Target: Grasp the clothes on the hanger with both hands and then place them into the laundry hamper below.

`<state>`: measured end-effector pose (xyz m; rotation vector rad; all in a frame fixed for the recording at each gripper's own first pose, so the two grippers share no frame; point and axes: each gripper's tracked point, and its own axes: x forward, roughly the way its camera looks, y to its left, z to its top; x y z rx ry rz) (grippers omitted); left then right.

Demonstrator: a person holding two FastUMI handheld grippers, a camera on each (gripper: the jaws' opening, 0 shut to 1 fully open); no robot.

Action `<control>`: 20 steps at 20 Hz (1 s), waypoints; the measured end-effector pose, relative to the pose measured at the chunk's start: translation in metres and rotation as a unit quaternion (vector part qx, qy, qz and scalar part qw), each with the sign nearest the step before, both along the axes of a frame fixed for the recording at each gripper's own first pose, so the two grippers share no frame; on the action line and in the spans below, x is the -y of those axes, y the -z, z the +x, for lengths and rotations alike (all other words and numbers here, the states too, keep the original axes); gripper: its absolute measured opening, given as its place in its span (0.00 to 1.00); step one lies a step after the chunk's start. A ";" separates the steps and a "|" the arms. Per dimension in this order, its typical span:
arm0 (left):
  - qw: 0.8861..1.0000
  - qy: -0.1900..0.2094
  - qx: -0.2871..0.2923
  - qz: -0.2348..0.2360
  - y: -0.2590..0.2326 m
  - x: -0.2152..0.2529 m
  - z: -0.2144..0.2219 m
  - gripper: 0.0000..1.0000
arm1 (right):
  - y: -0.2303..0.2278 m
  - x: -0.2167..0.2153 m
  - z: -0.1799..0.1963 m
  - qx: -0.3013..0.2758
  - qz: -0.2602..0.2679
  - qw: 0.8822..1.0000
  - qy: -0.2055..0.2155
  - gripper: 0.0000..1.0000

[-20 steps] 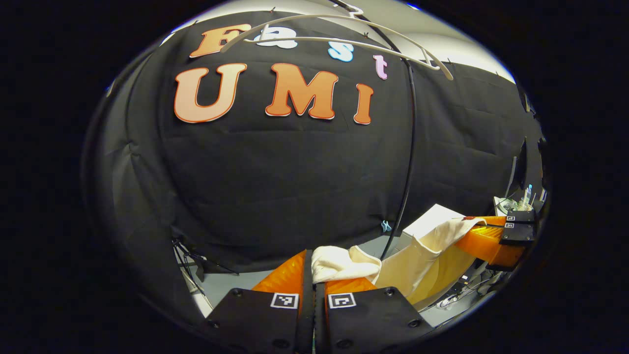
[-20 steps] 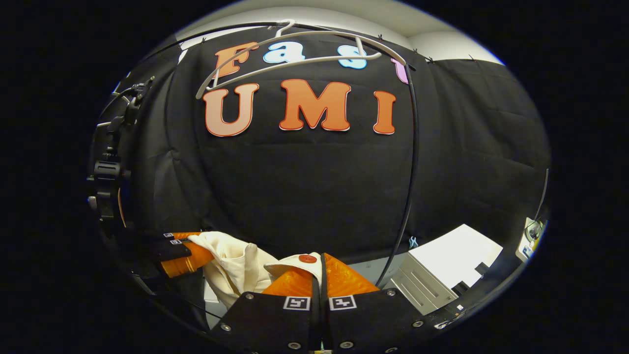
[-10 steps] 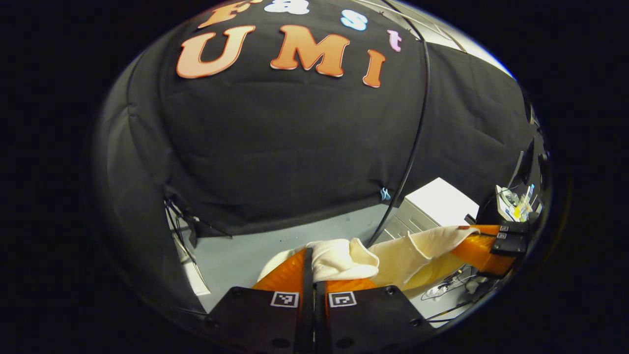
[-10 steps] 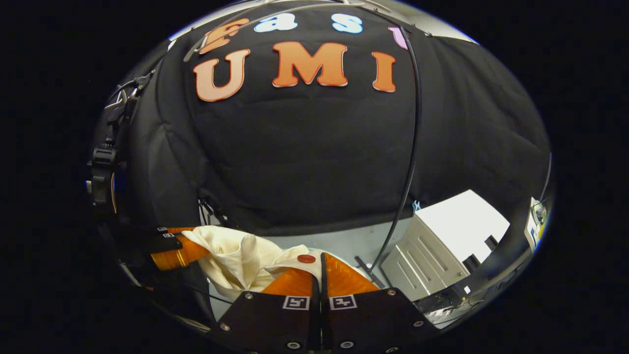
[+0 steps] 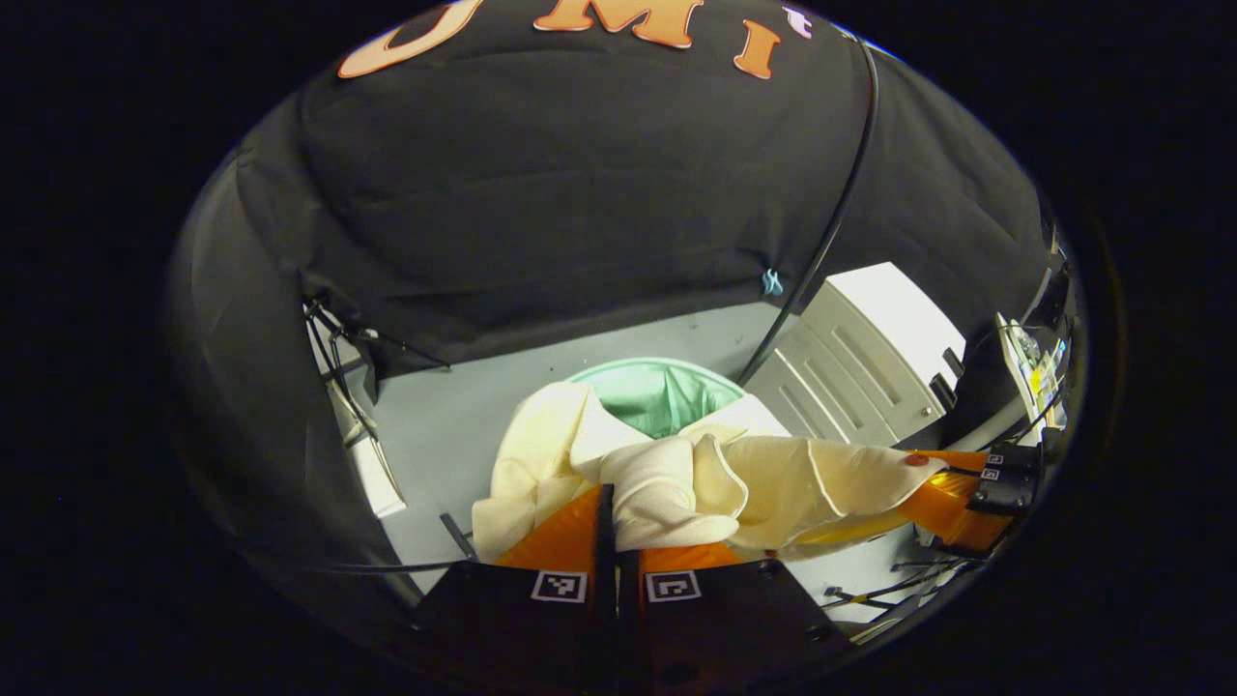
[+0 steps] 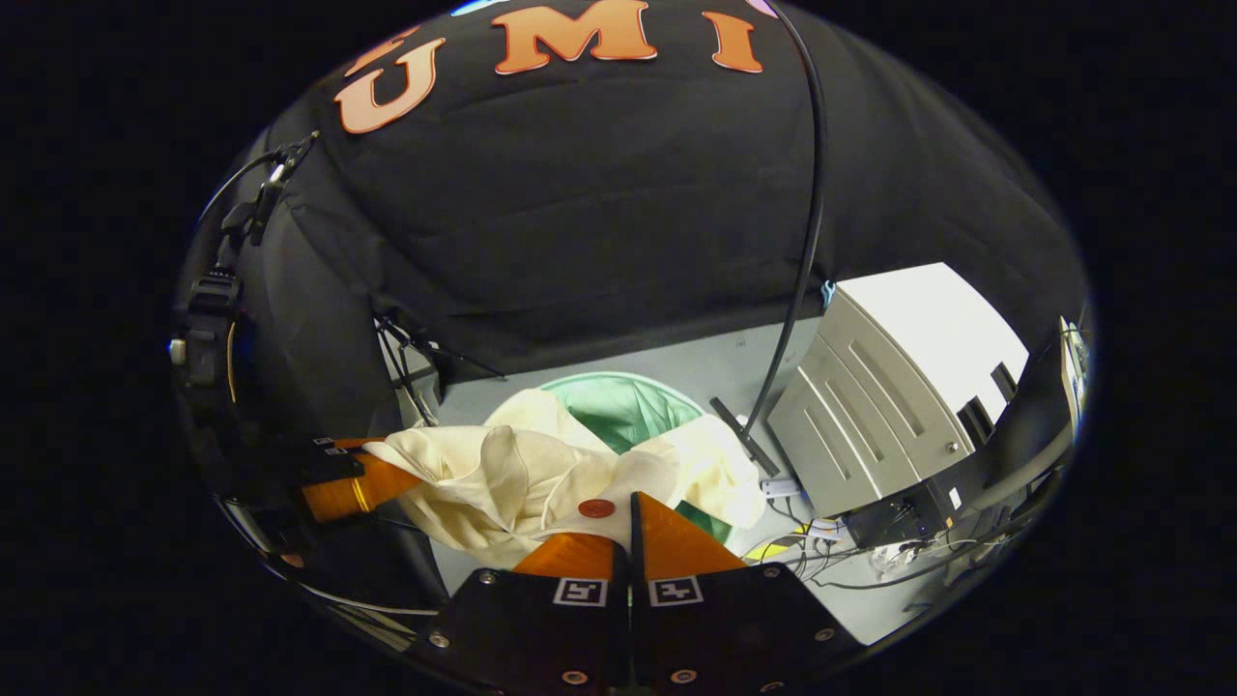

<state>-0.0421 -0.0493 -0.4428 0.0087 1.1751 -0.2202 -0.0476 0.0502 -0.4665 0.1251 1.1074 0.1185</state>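
Holding a cream-coloured soft cotton garment (image 5: 676,483) in two places, above the round hamper with a green liner (image 5: 662,396). Left gripper (image 5: 609,517) closed to a narrow slit, a bunched fold of cloth pinched between the fingers. Right gripper (image 6: 630,527) likewise nearly closed, clamped on a cloth edge just beside a small red round button (image 6: 596,507). Seen also from the left gripper view: right gripper (image 5: 952,493) off to the side of the hamper, cloth stretched towards it.

Garment position: suspended over the near rim of the hamper, a slack swag between the two grips, loose folds draped across the rim and part of the opening (image 6: 618,411). Not yet inside, by the look of it.

Handling, as judged: light, limp, no stiffness; sags and folds under own weight. Not fragile. Unlikely to slip from a firm pinch, though a thin single layer could pull free. Best held at doubled or bunched cloth, as at present, near the upper edges and well apart, for control of the hanging bulk.

Risk noted: trailing folds catching outside the hamper rim.

Beyond the hamper: grey floor (image 5: 454,425), a white ribbed cabinet (image 6: 889,387) to one side, a thin black pole (image 6: 807,242) rising behind.
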 end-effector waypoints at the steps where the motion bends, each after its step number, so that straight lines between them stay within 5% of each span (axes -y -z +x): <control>1: 1.000 -0.002 -0.015 0.004 0.007 -0.003 -0.007 0.08 | 0.009 -0.001 -0.008 -0.017 0.001 1.000 -0.001 0.03; 4: 0.999 -0.006 -0.048 0.013 0.017 -0.005 -0.023 0.19 | 0.019 -0.002 -0.015 -0.037 0.003 0.999 -0.001 0.11; 5: 0.999 -0.008 -0.051 0.014 0.018 -0.012 -0.022 0.16 | 0.022 -0.003 -0.020 -0.045 0.007 0.999 -0.003 0.17; 6: 0.998 -0.011 -0.056 0.018 0.018 -0.017 -0.022 0.36 | 0.025 -0.005 -0.025 -0.048 0.011 0.999 -0.004 0.24; 8: 0.997 -0.012 -0.067 0.021 0.021 -0.022 -0.028 0.51 | 0.032 -0.004 -0.025 -0.054 0.011 0.999 -0.004 0.41; 9: 0.997 -0.013 -0.072 0.021 0.022 -0.024 -0.030 0.69 | 0.034 -0.004 -0.028 -0.058 0.010 0.998 -0.004 0.57; 10: 0.997 -0.016 -0.074 0.026 0.023 -0.027 -0.032 0.79 | 0.036 -0.005 -0.030 -0.061 0.010 0.998 -0.004 0.65; 11: 0.997 -0.017 -0.077 0.026 0.024 -0.029 -0.032 0.89 | 0.037 -0.007 -0.033 -0.062 0.010 0.998 -0.003 0.85; 12: 0.997 -0.019 -0.077 0.025 0.024 -0.029 -0.034 0.98 | 0.037 -0.008 -0.035 -0.065 0.010 0.998 -0.003 0.89; 20: 0.998 -0.013 -0.051 0.023 0.007 -0.026 -0.031 0.98 | 0.036 -0.008 -0.041 -0.062 0.002 0.998 -0.004 0.94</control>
